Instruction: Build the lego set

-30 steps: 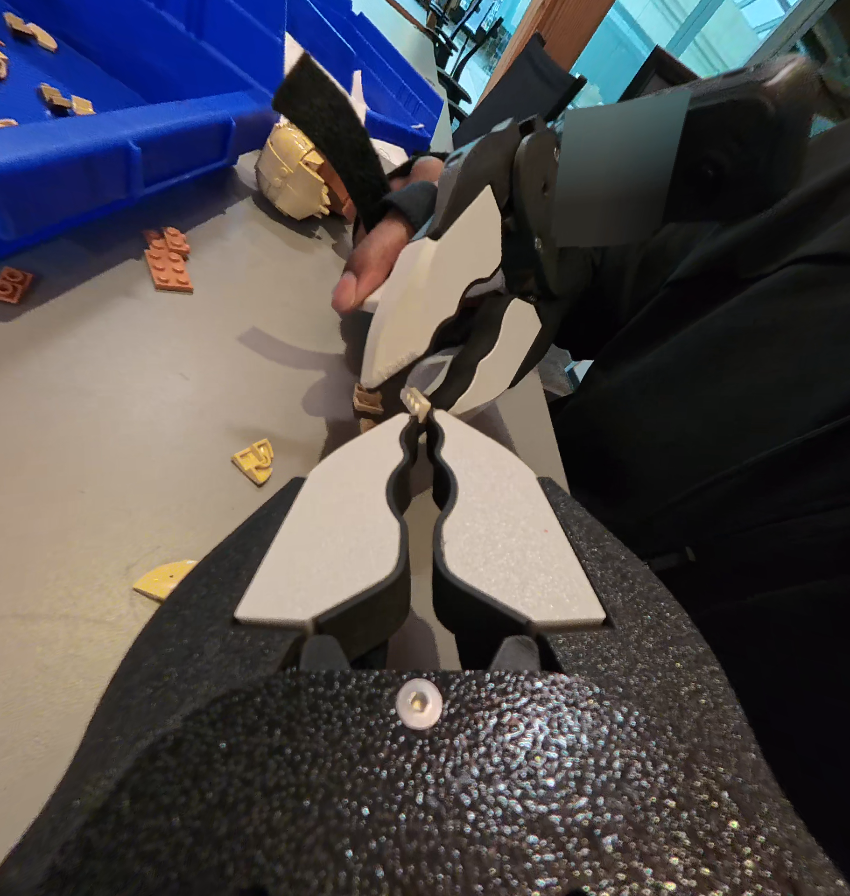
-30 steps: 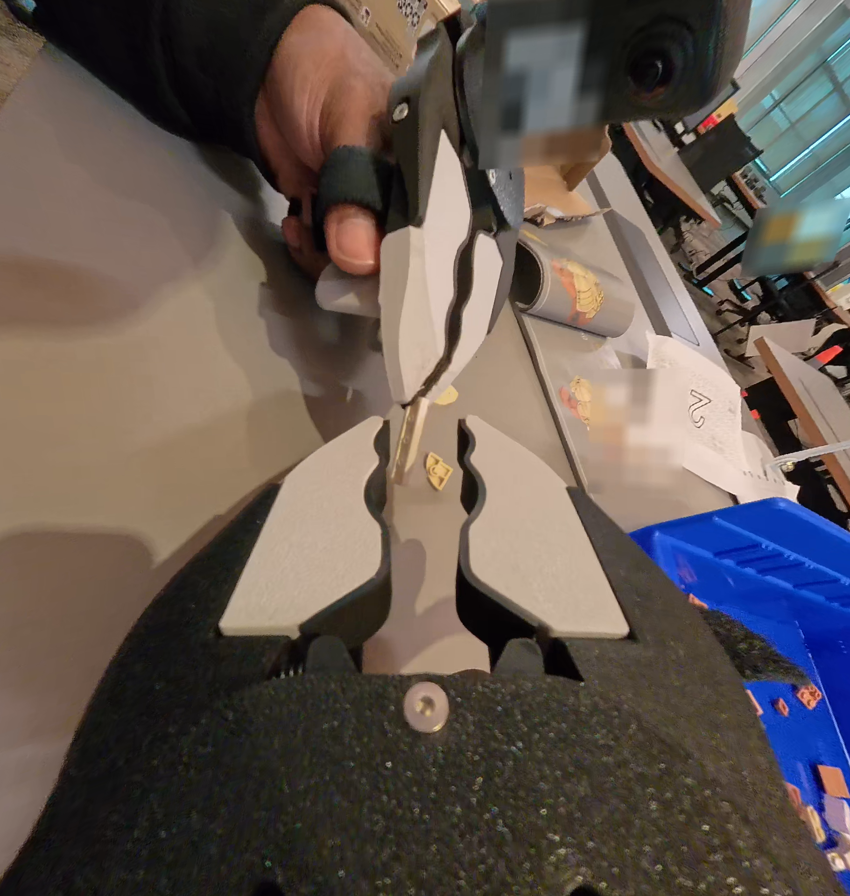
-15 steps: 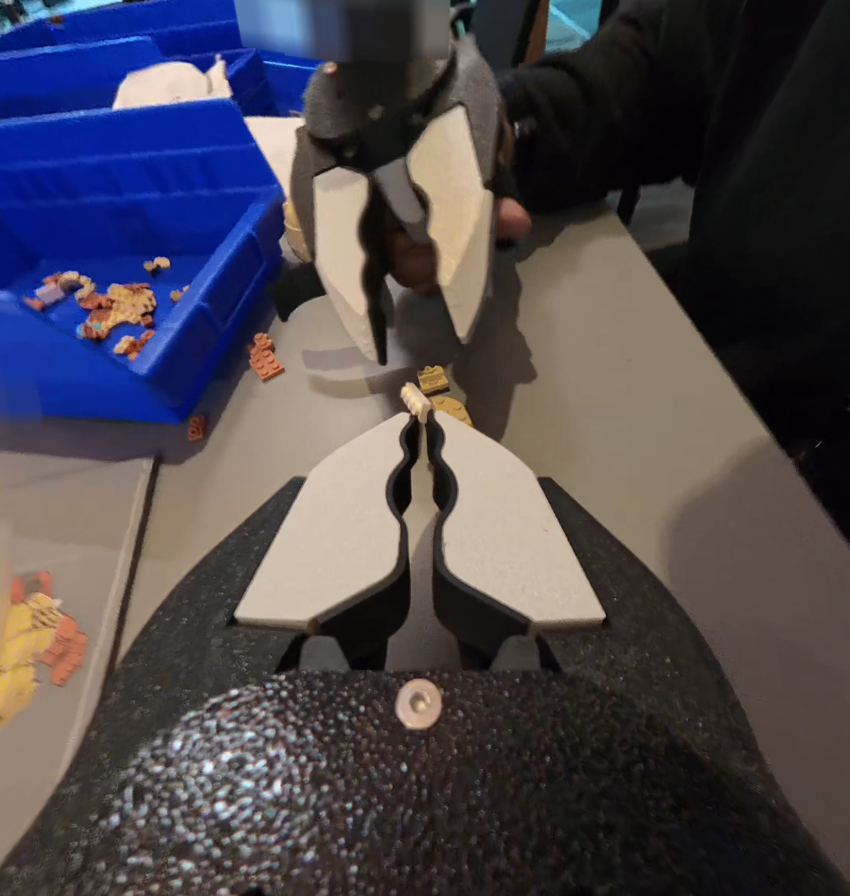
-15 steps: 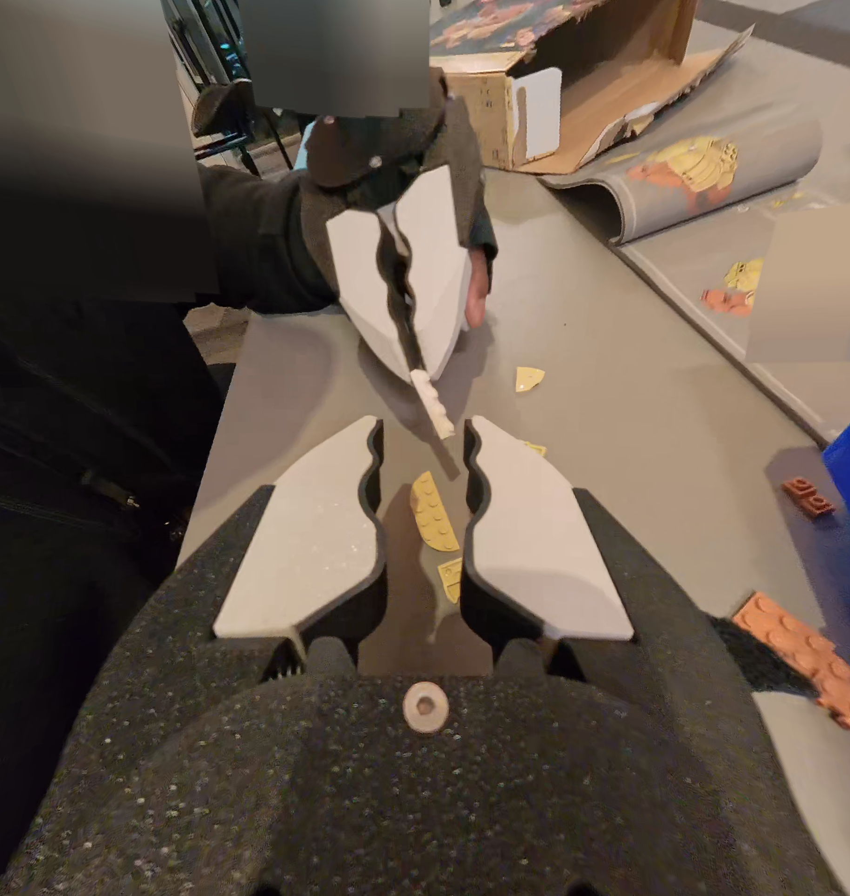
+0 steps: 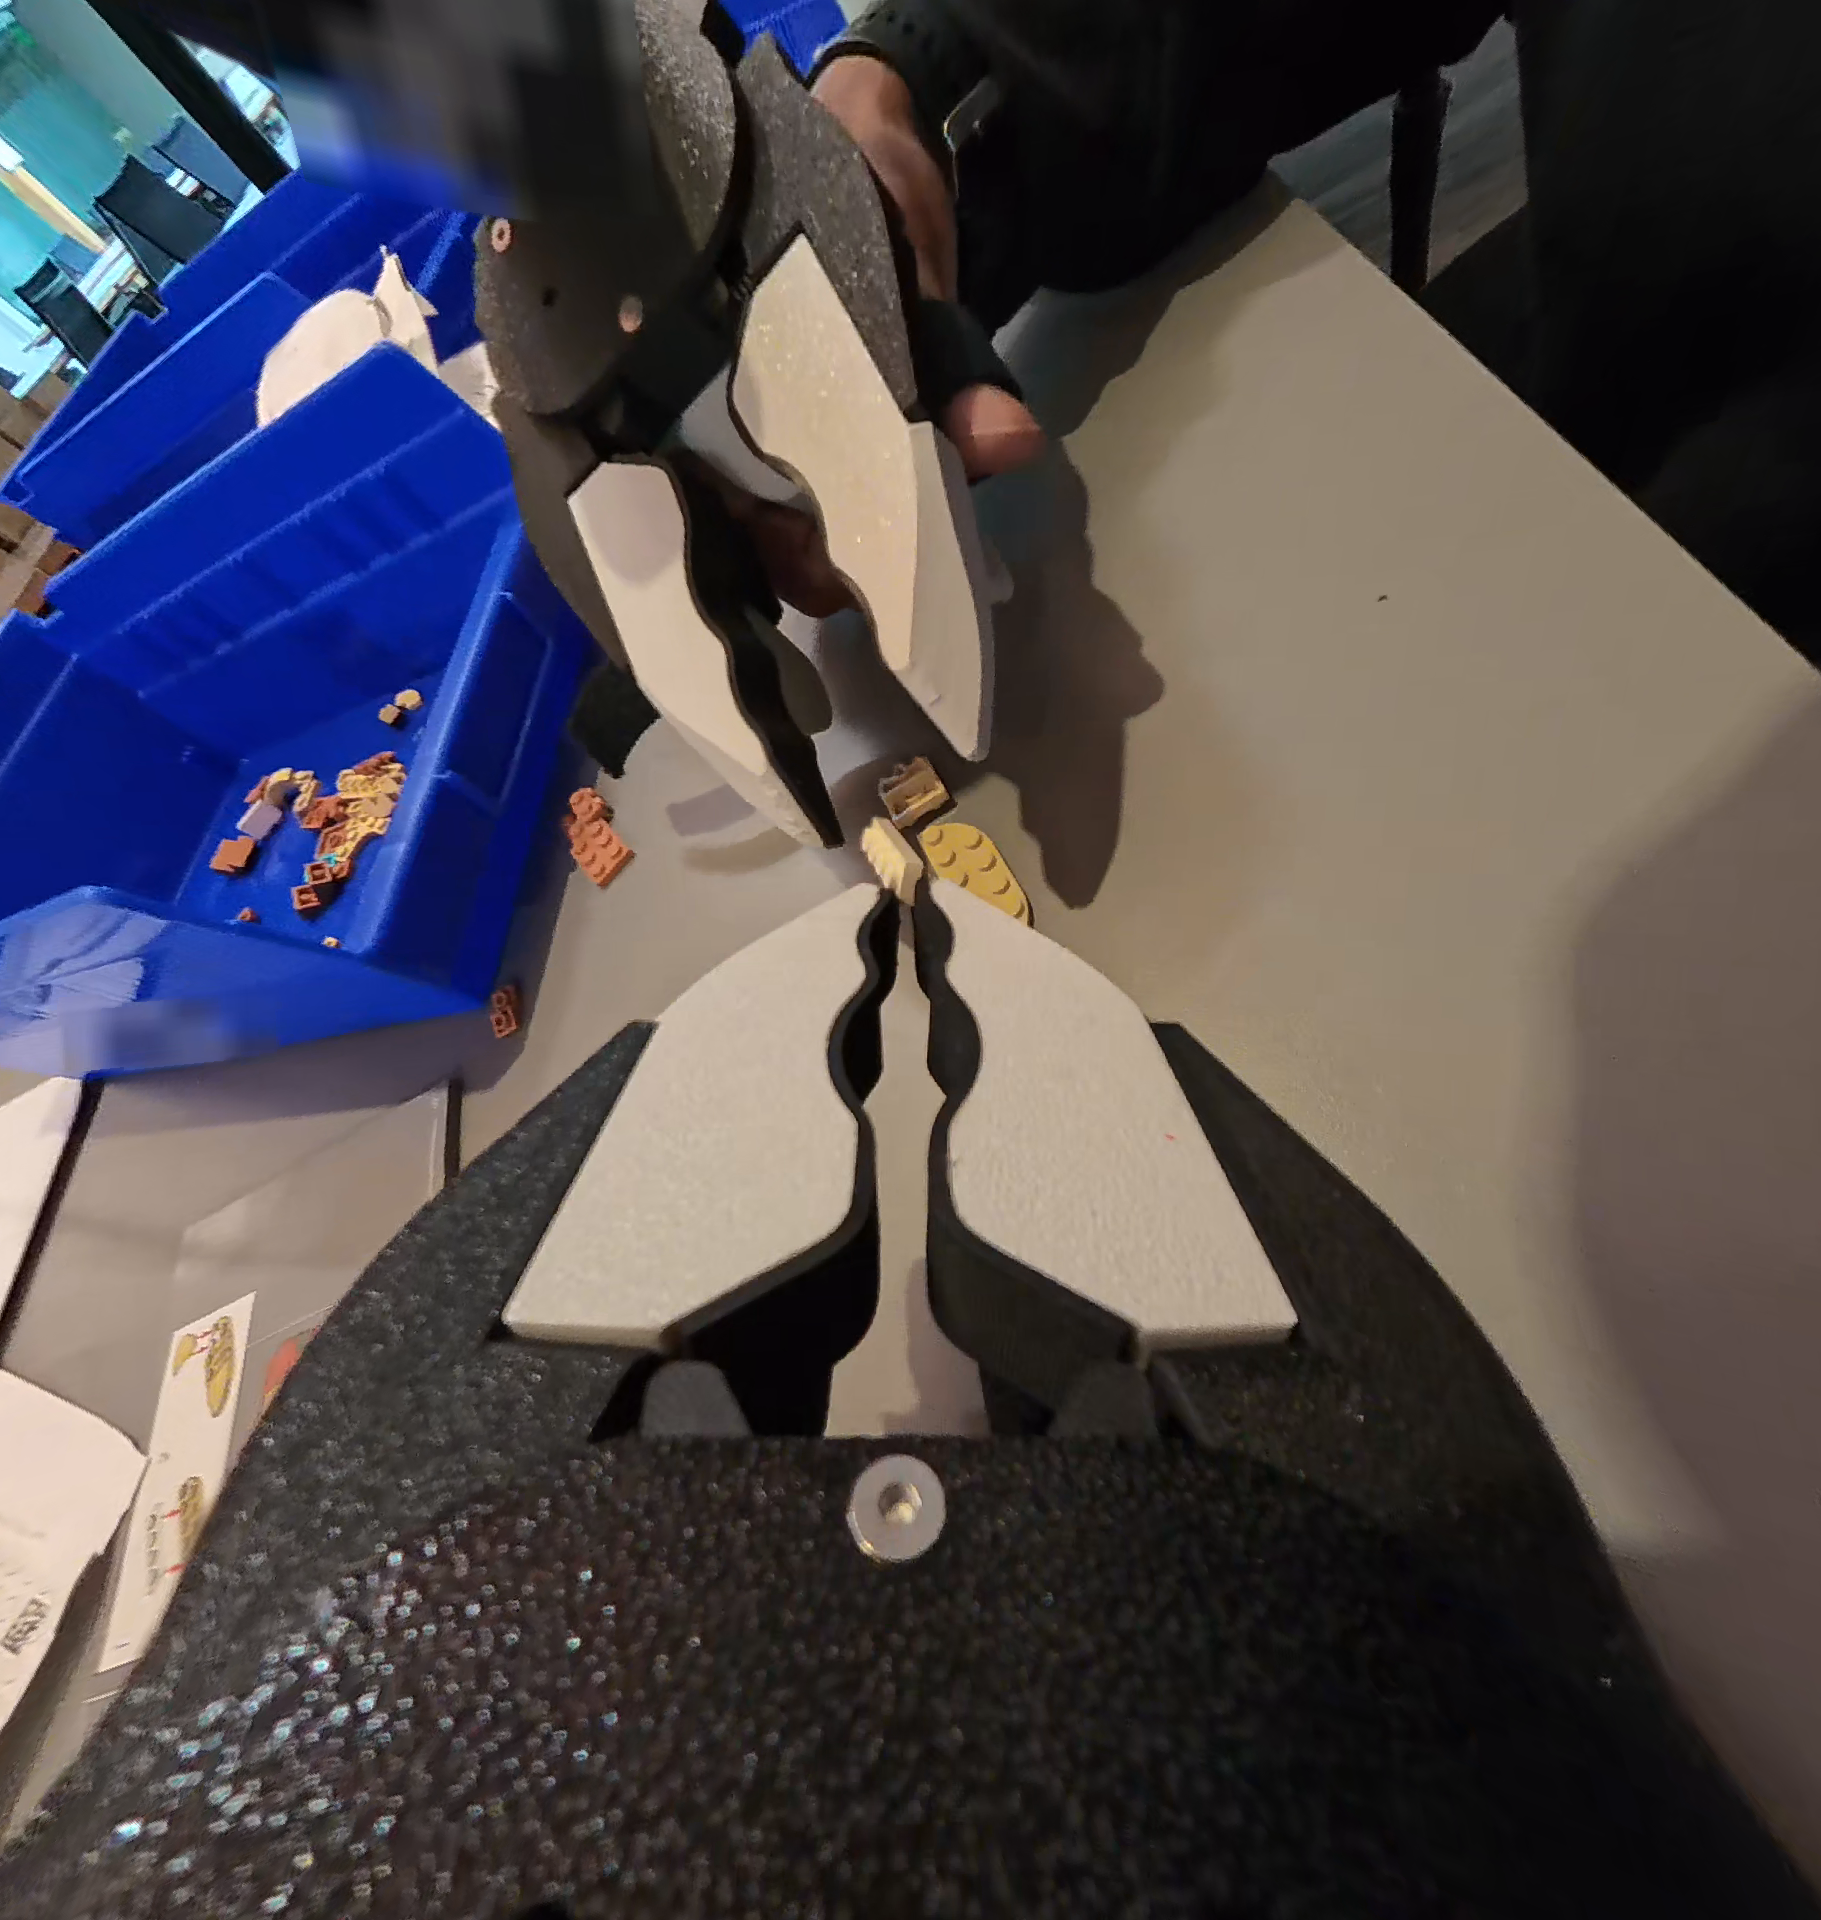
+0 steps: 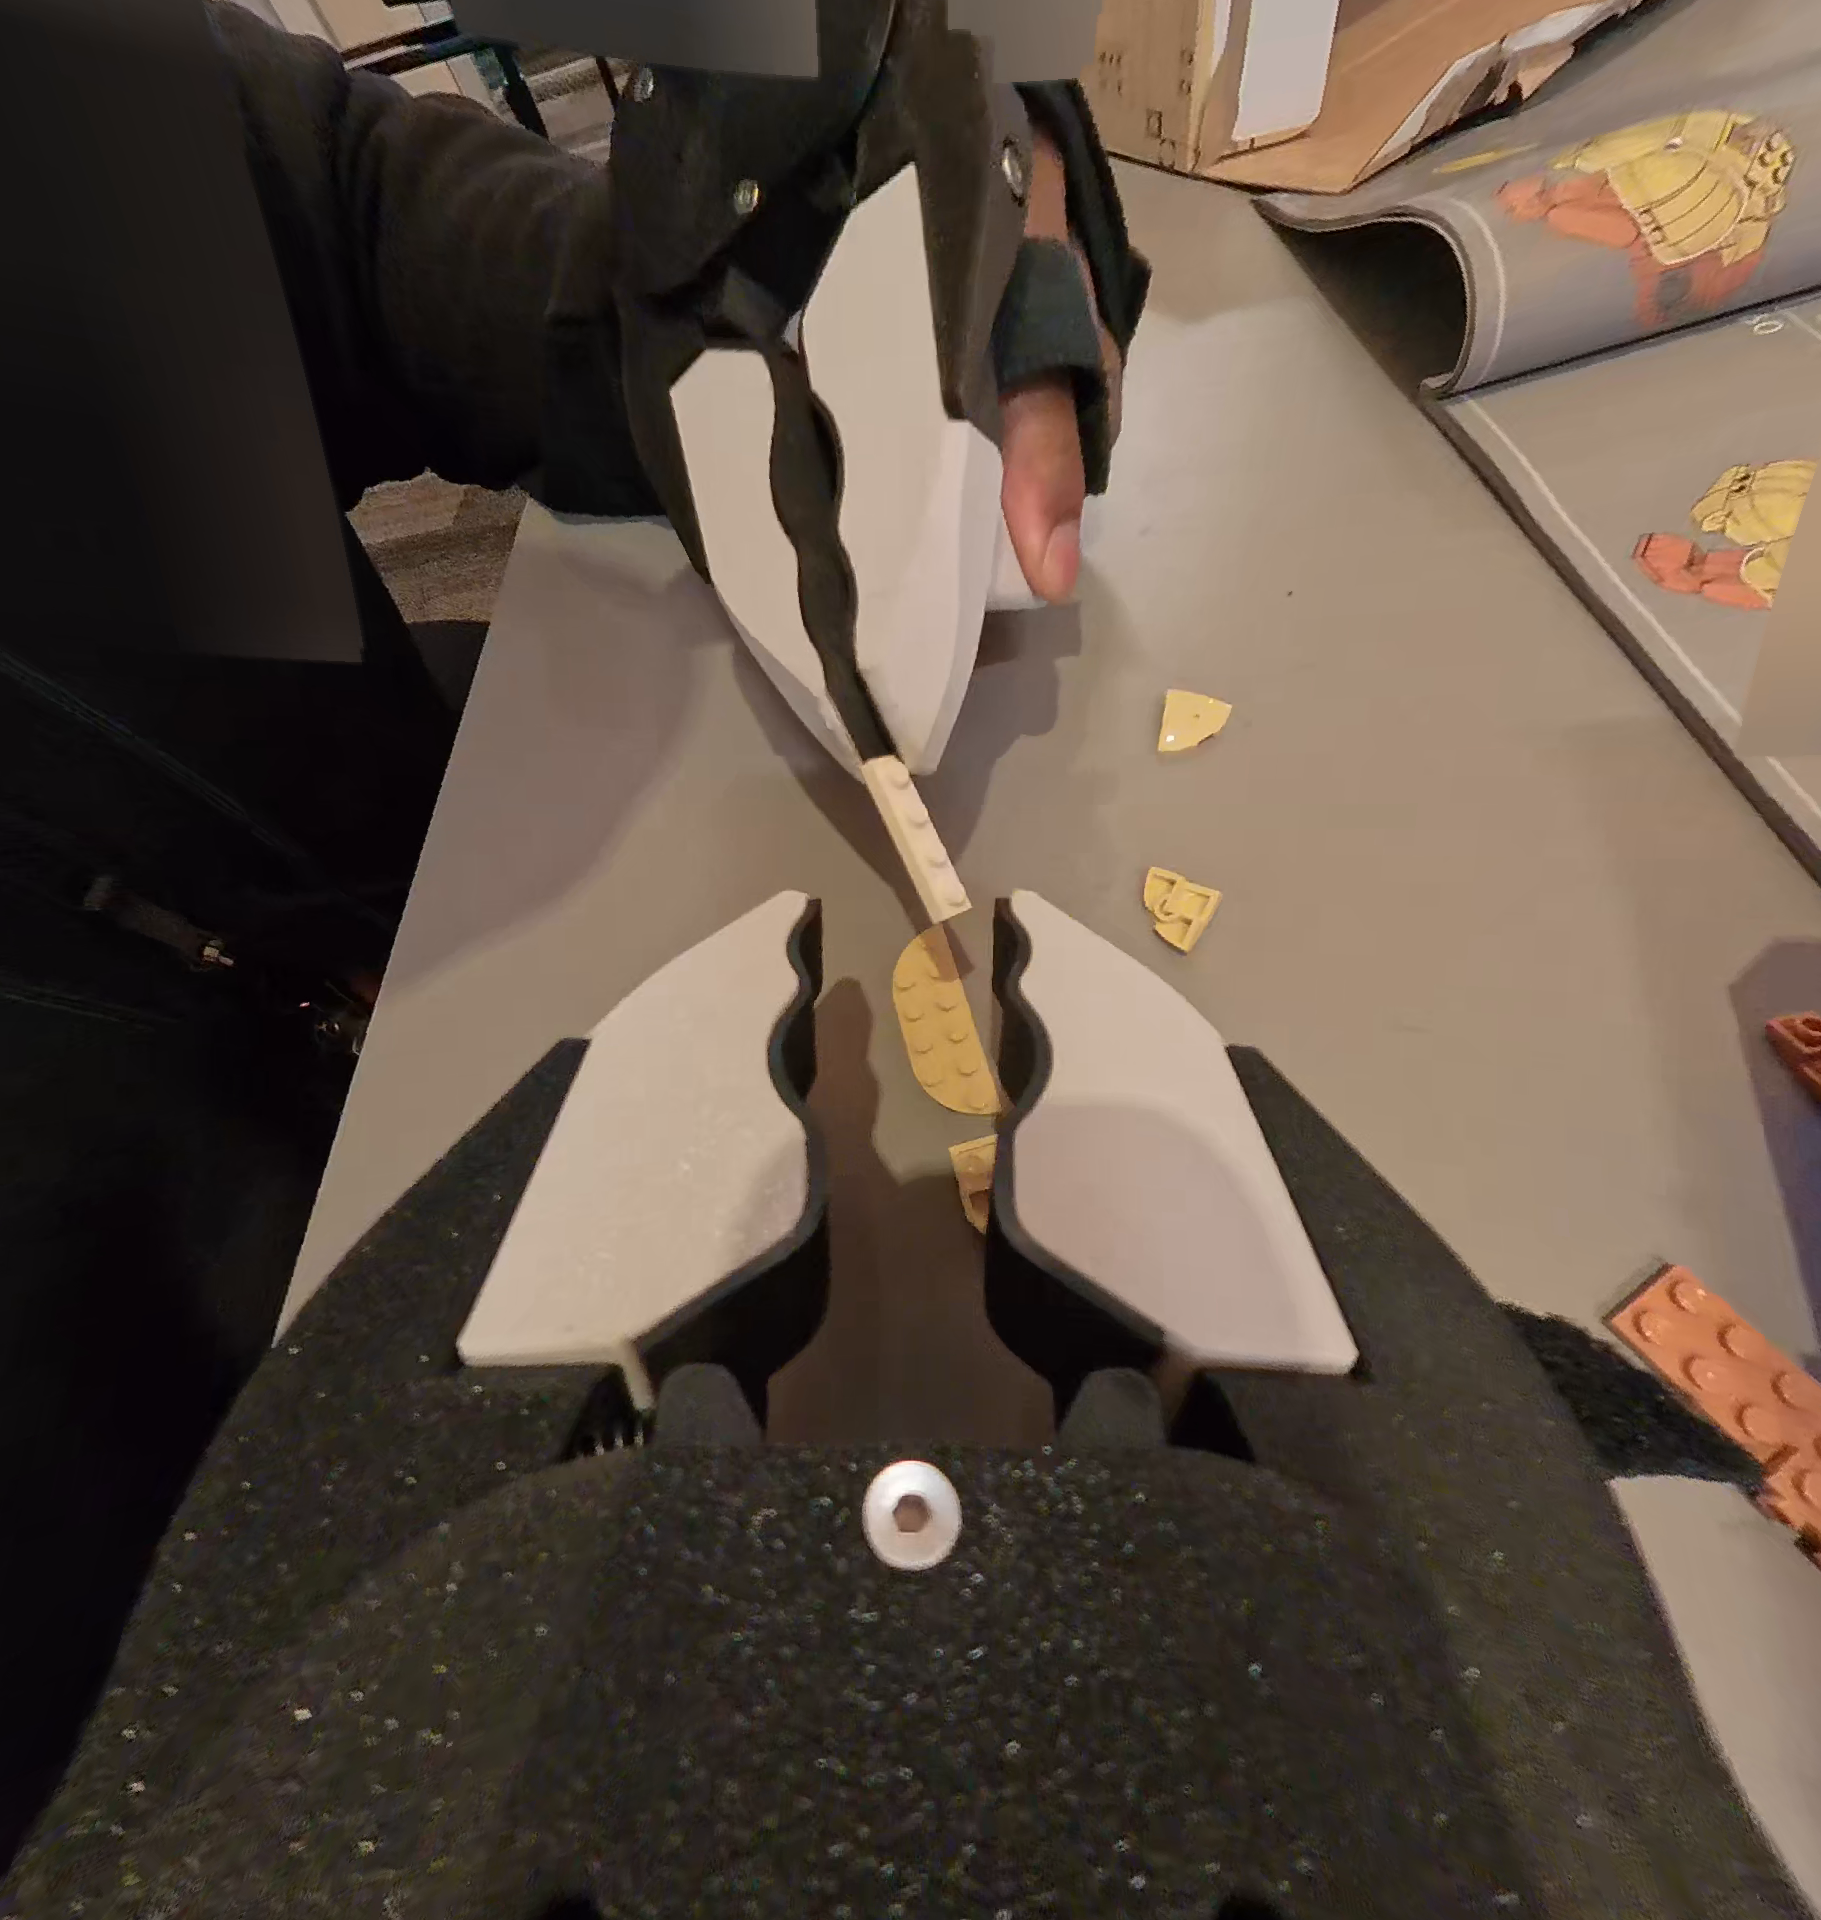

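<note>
My left gripper [image 5: 901, 902] is shut on a narrow cream lego plate [image 5: 890, 857], which sticks out past its fingertips. In the right wrist view the left gripper [image 6: 885, 753] holds that plate [image 6: 916, 842] slanting down, its free end just above a yellow half-round plate [image 6: 942, 1029] on the grey table. My right gripper [image 6: 906, 914] is open and empty, with the half-round plate lying between its fingers. In the left wrist view the right gripper [image 5: 901, 790] hangs open over the half-round plate [image 5: 973, 868] and a small tan piece [image 5: 914, 798].
Blue bins [image 5: 262, 727] with several small bricks stand to the left. Orange bricks [image 5: 599, 836] lie beside them. Yellow wedge pieces [image 6: 1192, 719] [image 6: 1179, 906], orange plates [image 6: 1758, 1403], dark bricks [image 6: 1820, 1055], an open instruction booklet [image 6: 1612, 260] and a cardboard box [image 6: 1301, 83] lie to the right. The grippers are tip to tip, or close to it.
Both grippers have swung round to face each other over the yellow half-round plate. The left still grips the cream plate, now lowered close to it. The right stays open.
</note>
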